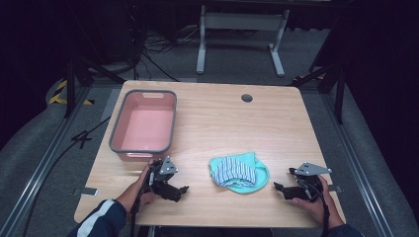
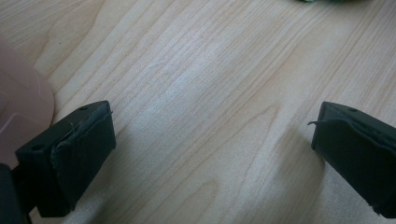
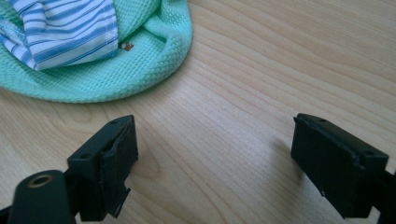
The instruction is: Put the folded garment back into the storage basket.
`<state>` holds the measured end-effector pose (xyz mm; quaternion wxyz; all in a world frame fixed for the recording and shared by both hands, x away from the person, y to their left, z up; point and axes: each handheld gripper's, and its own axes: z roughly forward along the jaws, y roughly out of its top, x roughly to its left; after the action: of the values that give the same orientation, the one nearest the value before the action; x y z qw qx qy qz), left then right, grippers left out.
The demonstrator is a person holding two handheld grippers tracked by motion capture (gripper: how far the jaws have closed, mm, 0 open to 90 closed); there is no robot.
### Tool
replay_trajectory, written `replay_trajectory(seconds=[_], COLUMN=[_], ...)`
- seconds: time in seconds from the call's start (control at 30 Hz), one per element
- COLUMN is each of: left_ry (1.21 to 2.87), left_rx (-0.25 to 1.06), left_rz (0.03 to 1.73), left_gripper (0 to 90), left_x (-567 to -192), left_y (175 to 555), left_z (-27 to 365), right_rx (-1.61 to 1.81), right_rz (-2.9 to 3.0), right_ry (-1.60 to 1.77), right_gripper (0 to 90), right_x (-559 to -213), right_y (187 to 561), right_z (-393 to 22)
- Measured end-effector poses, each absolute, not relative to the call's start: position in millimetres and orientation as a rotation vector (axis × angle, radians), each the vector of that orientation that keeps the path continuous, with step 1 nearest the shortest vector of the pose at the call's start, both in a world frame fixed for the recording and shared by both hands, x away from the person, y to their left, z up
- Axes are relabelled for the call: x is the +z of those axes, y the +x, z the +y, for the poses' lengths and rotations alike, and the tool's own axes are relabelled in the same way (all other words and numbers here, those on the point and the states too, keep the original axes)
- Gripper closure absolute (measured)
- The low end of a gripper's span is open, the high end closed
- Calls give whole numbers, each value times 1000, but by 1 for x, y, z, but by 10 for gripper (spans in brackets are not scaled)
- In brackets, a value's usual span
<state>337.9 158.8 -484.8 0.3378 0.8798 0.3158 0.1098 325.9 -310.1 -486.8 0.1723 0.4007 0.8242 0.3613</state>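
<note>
A mint green waffle cloth [image 1: 252,181] lies near the table's front middle, with a blue-and-white striped cloth [image 1: 235,169] bunched on top of it. My left gripper [image 1: 180,192] rests low on the wood to the cloths' left, jaws wide apart over bare table [image 2: 212,140]. To the right of the cloths, my right gripper [image 1: 279,189] sits on the table, open, pointing toward them. In the right gripper view [image 3: 212,158] the green cloth [image 3: 140,70] and striped cloth [image 3: 65,32] lie just beyond the jaws, untouched.
A pink tub with a grey rim [image 1: 114,129] stands at the table's left, just behind my left hand; its pink edge [image 2: 21,112] shows at the left of the left gripper view. A round cable hole [image 1: 246,98] sits near the far edge.
</note>
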Motion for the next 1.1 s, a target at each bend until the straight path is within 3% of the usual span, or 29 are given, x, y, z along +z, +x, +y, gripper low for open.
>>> replay_trajectory(seconds=[0.47, 0.8, 0.9, 0.97, 1.1], left_ry=[2306, 2344, 2327, 2338, 2306], left_rx=[274, 237, 230, 221, 218], left_rz=[786, 692, 704, 700, 718], left_gripper=[1, 69, 162, 186, 258], left_x=[-484, -481, -478, -477, -470], left_y=[338, 342, 343, 343, 344], left_z=[162, 164, 163, 162, 159], right_rx=[1025, 1018, 997, 1003, 1036], right_rz=[2339, 2321, 2342, 2361, 2394], right_ry=[1136, 1160, 1174, 1158, 1112], right_gripper=[150, 153, 205, 291, 362], right_x=[-487, -487, -484, -481, -472], right_y=[326, 323, 321, 320, 321], right_z=[-310, -311, -311, -310, -304])
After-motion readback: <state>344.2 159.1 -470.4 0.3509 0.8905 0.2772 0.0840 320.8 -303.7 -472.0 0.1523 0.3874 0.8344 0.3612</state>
